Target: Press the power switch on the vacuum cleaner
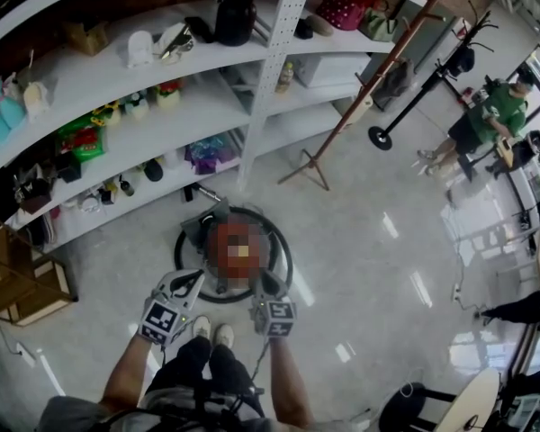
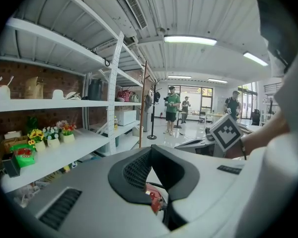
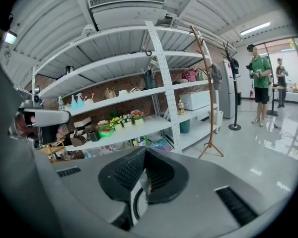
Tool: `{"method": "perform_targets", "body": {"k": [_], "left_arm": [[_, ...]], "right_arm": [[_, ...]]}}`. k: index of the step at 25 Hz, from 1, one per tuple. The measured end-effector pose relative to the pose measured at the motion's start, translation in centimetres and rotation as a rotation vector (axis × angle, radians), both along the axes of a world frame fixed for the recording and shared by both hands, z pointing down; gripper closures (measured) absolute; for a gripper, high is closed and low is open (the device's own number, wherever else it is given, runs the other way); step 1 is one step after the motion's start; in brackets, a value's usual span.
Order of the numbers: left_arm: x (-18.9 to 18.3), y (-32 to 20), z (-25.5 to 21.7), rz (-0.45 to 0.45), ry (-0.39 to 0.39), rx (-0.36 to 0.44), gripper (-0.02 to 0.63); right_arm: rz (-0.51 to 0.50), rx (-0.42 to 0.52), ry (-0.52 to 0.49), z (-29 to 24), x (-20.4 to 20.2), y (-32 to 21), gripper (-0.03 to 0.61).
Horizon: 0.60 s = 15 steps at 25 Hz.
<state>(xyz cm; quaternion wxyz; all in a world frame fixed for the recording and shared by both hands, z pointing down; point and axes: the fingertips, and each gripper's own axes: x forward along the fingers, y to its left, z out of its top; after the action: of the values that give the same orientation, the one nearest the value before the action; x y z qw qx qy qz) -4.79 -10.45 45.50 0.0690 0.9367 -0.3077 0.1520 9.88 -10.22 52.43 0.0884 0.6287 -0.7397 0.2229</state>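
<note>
We stand over the vacuum cleaner (image 1: pixel 286 246), a round black-rimmed disc flat on the pale floor, just ahead of our 2 white shoes (image 1: pixel 213 333). A mosaic patch covers its middle, so we cannot make out the power switch or any brand on its top.

The left gripper (image 1: pixel 194 279) hangs over the near left part of the disc. In its own view the 2 dark ribbed pads (image 2: pixel 134 170) meet at the tips with nothing between them, and a small red part shows through the gap behind them.

The right gripper (image 1: pixel 266 282) hangs over the near right part. Its jaws are also pressed together and hold nothing. Whether either tip touches the vacuum cleaner we cannot tell.

Each gripper carries a cube with black-and-white square markers; the right one's cube (image 2: pixel 227 131) shows in the left gripper view. These are patterns, not letters.

White shelving (image 1: pixel 207 97) beyond the disc holds potted flowers (image 2: pixel 49 133), bags and boxes, with print too small to read. A wooden coat stand (image 1: pixel 369 88) leans nearby, and a person in a green shirt (image 1: pixel 495 115) stands well apart.
</note>
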Motion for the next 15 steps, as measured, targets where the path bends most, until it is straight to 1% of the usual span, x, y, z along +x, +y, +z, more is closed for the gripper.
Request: {"method": "perform_targets", "body": {"k": [5, 13, 15], "left_arm": [[0.1, 0.0, -1.6, 0.001, 0.027, 0.024, 0.606], [-0.4, 0.1, -3.5, 0.005, 0.037, 0.06, 0.606], [-0.7, 0.2, -4.0, 0.001, 0.041, 0.063, 0.606]], "right_arm": [[0.006, 0.035, 0.005, -3.1, -0.4, 0.9, 0.572], [0.02, 0.083, 0.025, -7.0, -0.6, 2.5, 0.572], [0.026, 0.097, 0.014, -7.8, -0.6, 3.1, 0.572]]}}
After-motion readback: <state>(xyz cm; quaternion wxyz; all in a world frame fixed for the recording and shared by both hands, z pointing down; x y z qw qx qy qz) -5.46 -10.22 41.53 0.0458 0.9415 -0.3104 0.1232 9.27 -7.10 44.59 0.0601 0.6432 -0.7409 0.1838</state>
